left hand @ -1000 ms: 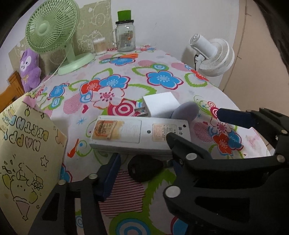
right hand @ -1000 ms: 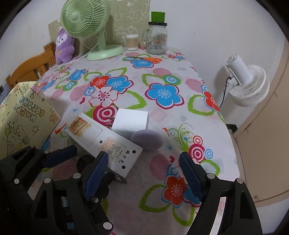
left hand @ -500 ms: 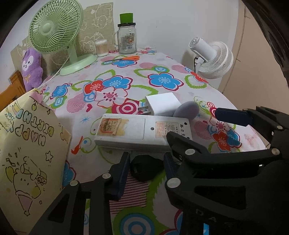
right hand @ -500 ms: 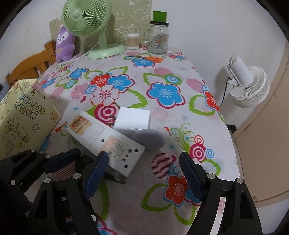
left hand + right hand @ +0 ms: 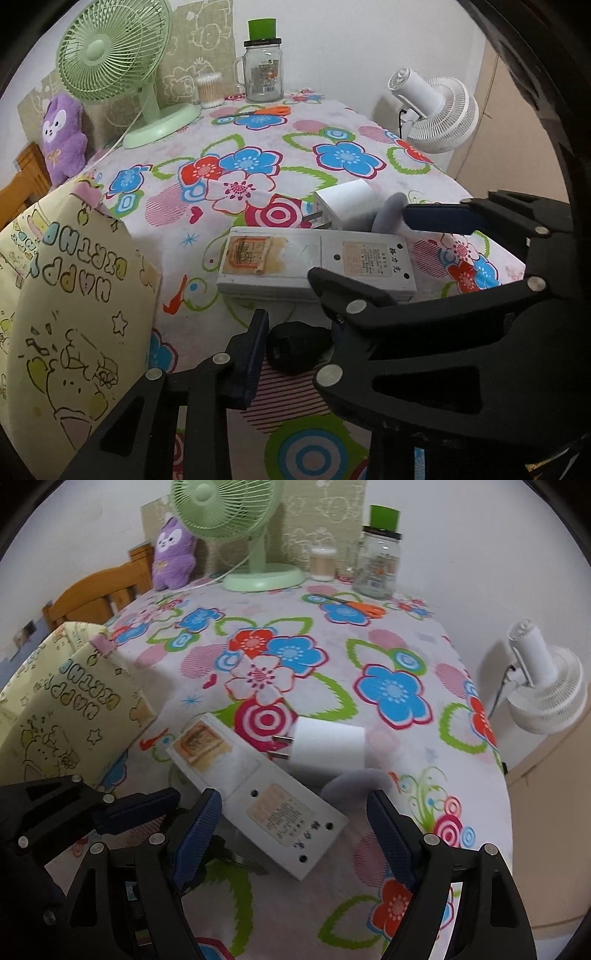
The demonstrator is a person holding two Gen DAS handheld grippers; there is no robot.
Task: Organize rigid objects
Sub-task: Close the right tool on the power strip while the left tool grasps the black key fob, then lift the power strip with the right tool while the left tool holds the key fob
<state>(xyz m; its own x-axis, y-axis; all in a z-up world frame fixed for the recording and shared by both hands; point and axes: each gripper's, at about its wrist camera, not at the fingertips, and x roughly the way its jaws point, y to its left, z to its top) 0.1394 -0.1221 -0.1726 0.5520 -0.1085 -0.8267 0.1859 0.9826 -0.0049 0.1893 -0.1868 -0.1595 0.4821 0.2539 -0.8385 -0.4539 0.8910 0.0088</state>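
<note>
A black car key [image 5: 295,345] lies on the flowered tablecloth between the fingers of my left gripper [image 5: 297,341], which has closed in around it; whether the pads touch it I cannot tell. Behind it lies a white power strip [image 5: 314,264], face down, also in the right wrist view [image 5: 258,794]. A white plug adapter [image 5: 345,208] [image 5: 325,749] and a grey oval object [image 5: 389,214] [image 5: 347,784] sit beyond the strip. My right gripper [image 5: 295,834] is open and empty, hovering over the strip's near end. The key's metal blade [image 5: 243,864] shows under the right gripper.
A yellow "Happy Birthday" gift bag [image 5: 66,306] stands at the left. At the table's back are a green fan [image 5: 110,55], a glass jar [image 5: 264,70], cotton swabs [image 5: 210,90], orange scissors [image 5: 266,110] and a purple plush [image 5: 62,136]. A white fan [image 5: 436,110] stands beyond the right edge.
My left gripper's fingers have closed in from wide apart to either side of the black key. Both cameras have dropped lower and closer to the table.
</note>
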